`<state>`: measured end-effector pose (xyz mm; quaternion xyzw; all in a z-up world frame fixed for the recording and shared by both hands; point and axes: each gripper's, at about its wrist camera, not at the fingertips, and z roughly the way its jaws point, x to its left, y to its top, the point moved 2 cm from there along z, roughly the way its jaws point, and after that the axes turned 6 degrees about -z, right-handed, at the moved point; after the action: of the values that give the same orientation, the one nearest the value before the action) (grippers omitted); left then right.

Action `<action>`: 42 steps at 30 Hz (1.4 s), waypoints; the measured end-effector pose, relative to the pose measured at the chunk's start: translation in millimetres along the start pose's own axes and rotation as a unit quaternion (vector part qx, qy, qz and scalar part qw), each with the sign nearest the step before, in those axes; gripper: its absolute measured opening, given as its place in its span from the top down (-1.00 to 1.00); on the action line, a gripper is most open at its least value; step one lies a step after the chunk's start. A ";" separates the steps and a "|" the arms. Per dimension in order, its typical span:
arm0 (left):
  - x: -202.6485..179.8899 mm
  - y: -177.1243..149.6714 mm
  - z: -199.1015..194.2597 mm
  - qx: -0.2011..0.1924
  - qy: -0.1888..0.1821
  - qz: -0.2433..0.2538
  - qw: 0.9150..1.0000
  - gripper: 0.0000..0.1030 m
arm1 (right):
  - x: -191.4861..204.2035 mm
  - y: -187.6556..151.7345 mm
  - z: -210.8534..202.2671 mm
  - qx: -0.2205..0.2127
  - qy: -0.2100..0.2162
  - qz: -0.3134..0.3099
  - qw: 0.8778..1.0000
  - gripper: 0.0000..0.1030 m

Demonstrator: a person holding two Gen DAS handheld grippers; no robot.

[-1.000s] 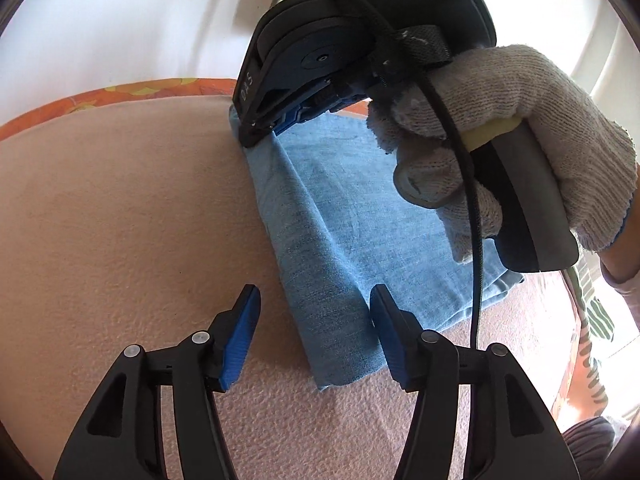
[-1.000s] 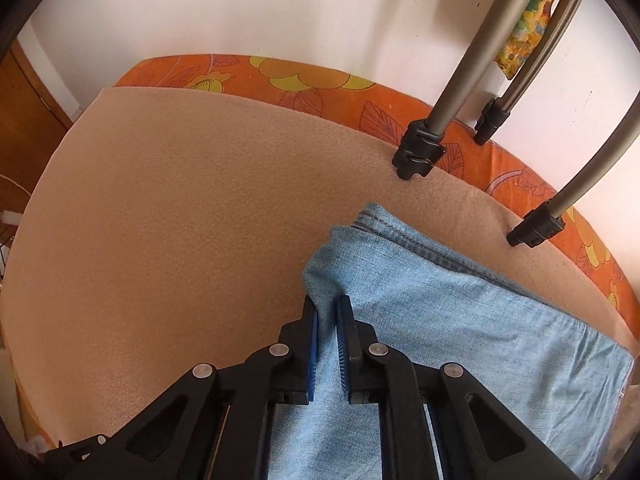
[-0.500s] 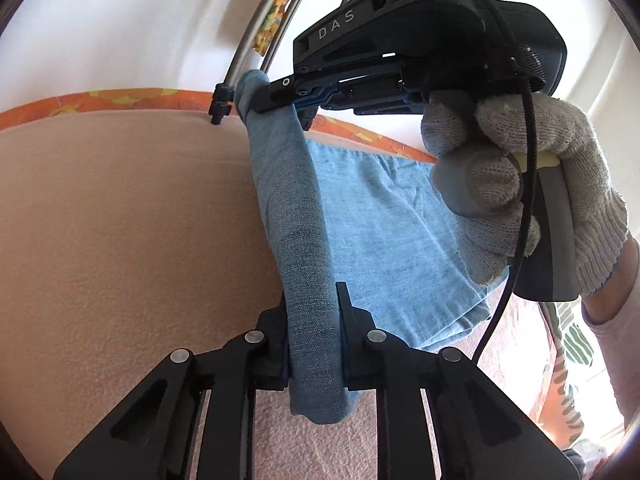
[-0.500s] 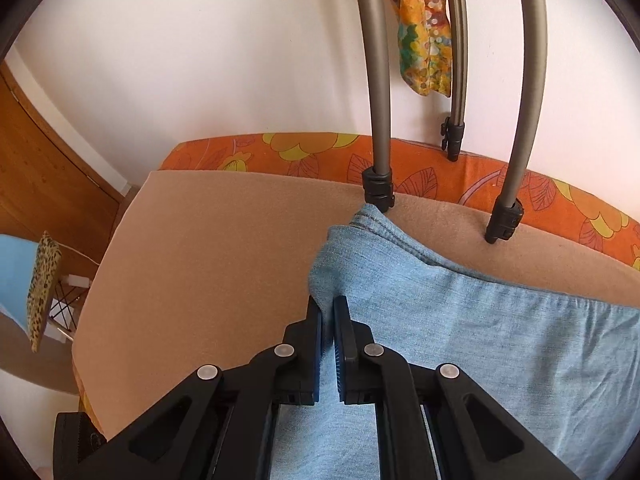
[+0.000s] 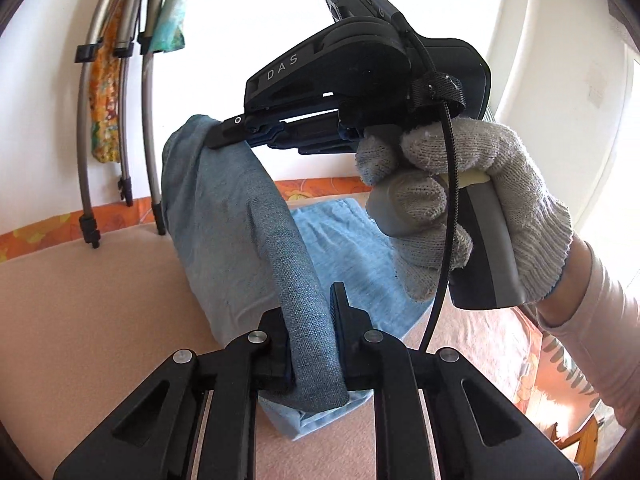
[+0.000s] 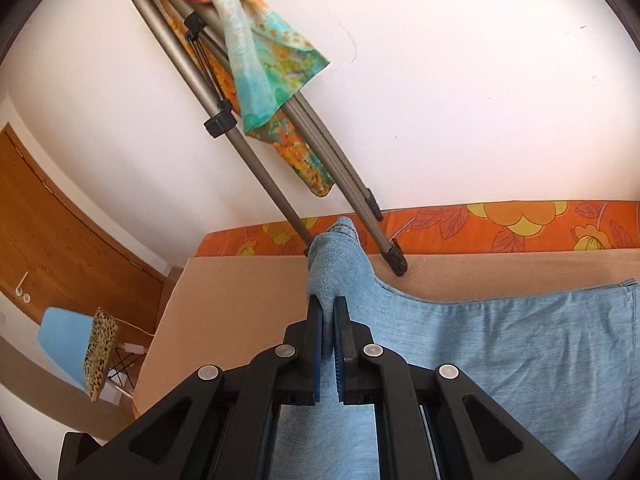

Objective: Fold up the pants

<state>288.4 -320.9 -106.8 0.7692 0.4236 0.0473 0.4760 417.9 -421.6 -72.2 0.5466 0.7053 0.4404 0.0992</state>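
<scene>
Left wrist view: the left gripper (image 5: 312, 344) is clamped on a thick folded edge of the pants (image 5: 248, 240), which rise from it in a taut band up to the right gripper (image 5: 224, 136), held by a gloved hand (image 5: 472, 208). The rest of the denim lies flat on the pad (image 5: 80, 300) below. The lifted edge runs lengthwise away from this camera, toward the wall.

Right wrist view: the right gripper (image 6: 328, 316) is closed on a bunched corner of the pants (image 6: 500, 344), raised off the pad (image 6: 248, 276) near the stand (image 6: 280, 184) (colourful cloth hangs there). The denim's long axis runs rightward.

A fold seems under way; next, both grippers likely must carry the lifted edge across evenly and lay it down.
</scene>
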 end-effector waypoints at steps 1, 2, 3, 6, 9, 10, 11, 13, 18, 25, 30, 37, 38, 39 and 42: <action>-9.2 2.3 8.0 0.000 -0.004 0.007 1.000 0.74 | -10.7 1.5 -10.7 -0.007 -0.002 0.005 1.000 0.95; -17.4 4.9 15.0 0.002 -0.008 0.012 1.000 0.74 | -21.0 2.1 -18.3 -0.012 -0.003 0.011 1.000 0.95; -26.7 4.3 23.9 0.004 -0.013 0.017 1.000 0.74 | -31.6 2.6 -27.0 -0.017 -0.006 0.016 1.000 0.95; -48.7 9.8 49.8 0.011 -0.026 0.026 0.999 0.74 | -63.8 0.2 -48.5 -0.028 -0.016 0.029 0.999 0.95; -71.0 11.7 74.0 0.021 -0.039 0.033 0.998 0.74 | -100.3 -3.2 -65.6 -0.036 -0.027 0.044 0.998 0.95; -77.4 13.0 84.1 0.025 -0.042 0.036 0.998 0.74 | -112.1 -4.7 -70.6 -0.039 -0.028 0.051 0.998 0.95; -83.6 14.1 93.8 0.028 -0.045 0.040 0.998 0.74 | -123.8 -6.3 -75.1 -0.040 -0.030 0.056 0.997 0.95; -97.5 15.7 110.2 0.035 -0.051 0.045 0.997 0.74 | -146.8 -9.2 -82.9 -0.042 -0.039 0.063 0.996 0.95; -121.3 19.2 150.9 0.050 -0.066 0.053 0.995 0.74 | -197.8 -12.3 -102.9 -0.045 -0.055 0.081 0.994 0.95; -136.8 22.8 190.3 0.060 -0.084 0.042 0.994 0.74 | -255.3 -14.9 -117.1 -0.046 -0.075 0.101 0.991 0.96; -141.7 19.1 209.2 0.067 -0.086 0.038 0.993 0.74 | -286.5 -20.9 -115.5 -0.043 -0.084 0.114 0.989 0.96; -140.7 18.2 216.3 0.079 -0.088 0.031 0.992 0.74 | -316.8 -33.4 -109.0 -0.031 -0.094 0.123 0.987 0.95; -140.0 17.2 216.4 0.086 -0.088 0.035 0.992 0.74 | -320.3 -36.1 -105.9 -0.026 -0.101 0.122 0.987 0.94; -142.4 18.7 216.6 0.093 -0.089 0.038 0.991 0.73 | -323.1 -38.6 -102.9 -0.019 -0.116 0.119 0.986 0.90; -149.6 17.3 207.3 0.095 -0.080 0.059 0.991 0.59 | -328.0 -42.8 -102.4 -0.007 -0.158 0.110 0.981 0.76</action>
<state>302.3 -571.9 -156.4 0.8359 0.3403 -0.0267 0.4298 450.5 -756.3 -154.8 0.6829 0.6133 0.3614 0.1640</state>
